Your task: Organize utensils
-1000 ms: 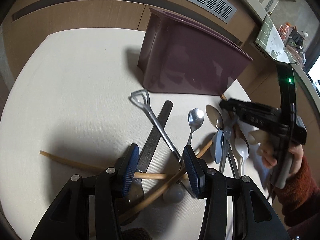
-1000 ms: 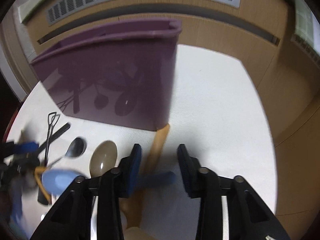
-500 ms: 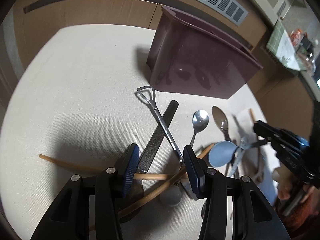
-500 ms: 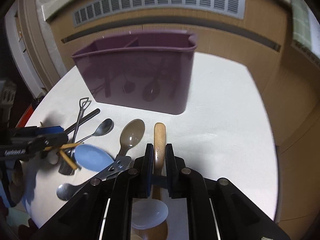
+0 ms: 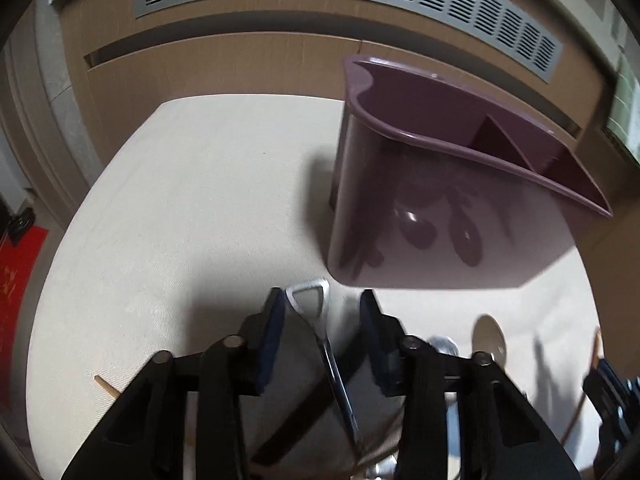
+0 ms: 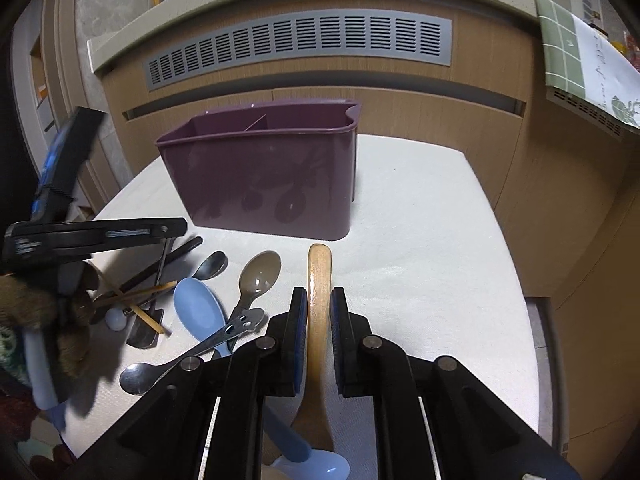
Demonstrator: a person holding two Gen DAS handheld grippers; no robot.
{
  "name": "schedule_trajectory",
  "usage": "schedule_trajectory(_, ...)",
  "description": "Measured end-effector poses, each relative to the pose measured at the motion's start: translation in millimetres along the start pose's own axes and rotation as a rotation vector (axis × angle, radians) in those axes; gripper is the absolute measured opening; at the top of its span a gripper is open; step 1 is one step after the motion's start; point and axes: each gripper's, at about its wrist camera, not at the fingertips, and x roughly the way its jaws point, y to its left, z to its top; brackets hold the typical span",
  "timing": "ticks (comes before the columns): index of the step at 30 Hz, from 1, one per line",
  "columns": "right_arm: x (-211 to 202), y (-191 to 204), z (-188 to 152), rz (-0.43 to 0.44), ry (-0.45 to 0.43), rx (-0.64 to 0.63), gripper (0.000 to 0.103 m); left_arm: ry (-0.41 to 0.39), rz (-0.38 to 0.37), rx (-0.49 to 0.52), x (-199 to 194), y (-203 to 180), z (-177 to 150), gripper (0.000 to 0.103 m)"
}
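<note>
My right gripper (image 6: 319, 308) is shut on the handle of a wooden spoon (image 6: 319, 268), which points at the purple caddy (image 6: 264, 184). In the left wrist view, a metal utensil with a triangular loop handle (image 5: 308, 304) lies between the fingers of my left gripper (image 5: 322, 332). Its jaws are closing and the pads stand a little off the metal. The caddy (image 5: 440, 208) stands just beyond, its compartments showing nothing inside. From the right wrist view the left gripper (image 6: 176, 227) hovers over the utensil pile.
Loose on the white table (image 6: 420, 240) lie a blue spoon (image 6: 198, 312), a brown spoon (image 6: 260, 272), metal spoons (image 6: 212, 266), chopsticks (image 6: 136, 296) and a black-handled tool (image 6: 176, 254). A wooden cabinet with a grey vent (image 6: 300, 44) stands behind.
The right gripper closed on the wooden spoon handle and drew back a little. The left gripper moved forward over the loop-handled utensil toward the caddy, and its jaws narrowed.
</note>
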Motion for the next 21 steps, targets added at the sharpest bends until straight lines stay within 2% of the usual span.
schedule_trajectory(2, 0, -1, -1, -0.005, -0.008, 0.009, 0.01, 0.003, 0.002, 0.018, 4, -2, 1, 0.023)
schedule_trajectory(5, 1, -3, 0, -0.002, -0.013, 0.015, 0.01, -0.024, -0.021, 0.044, -4, 0, -2, 0.023)
schedule_trajectory(7, -4, -4, 0, 0.002, -0.025, 0.022, 0.01, -0.092, -0.069, 0.039, -28, 7, -8, 0.023)
schedule_trajectory(8, -7, -5, 1, 0.005, -0.036, 0.027, 0.01, -0.124, -0.086, 0.04, -41, 10, -10, 0.01)
schedule_trajectory(9, -11, -7, 3, 0.011, -0.049, 0.034, 0.01, -0.157, -0.107, 0.039, -55, 14, -13, 0.004)
schedule_trajectory(11, -15, -9, 6, 0.02, -0.059, 0.045, 0.01, -0.225, -0.136, 0.045, -83, 22, -18, 0.004)
schedule_trajectory(13, -19, -9, 10, 0.026, -0.071, 0.053, 0.01, -0.281, -0.131, 0.067, -108, 21, -30, 0.004)
schedule_trajectory(15, -21, -7, 12, 0.018, -0.075, 0.047, 0.01, -0.294, -0.121, 0.083, -118, 22, -33, 0.004)
schedule_trajectory(18, -22, -3, 14, 0.004, -0.074, 0.037, 0.01, -0.23, -0.156, -0.026, -102, 37, -27, 0.008)
schedule_trajectory(19, -23, -2, 14, 0.002, -0.073, 0.033, 0.01, -0.185, -0.162, -0.054, -91, 43, -26, 0.016)
schedule_trajectory(20, -23, -1, 13, -0.002, -0.072, 0.029, 0.01, -0.142, -0.165, -0.073, -79, 47, -27, 0.031)
schedule_trajectory(21, -23, -1, 12, -0.006, -0.072, 0.027, 0.01, -0.124, -0.169, -0.074, -69, 44, -26, 0.039)
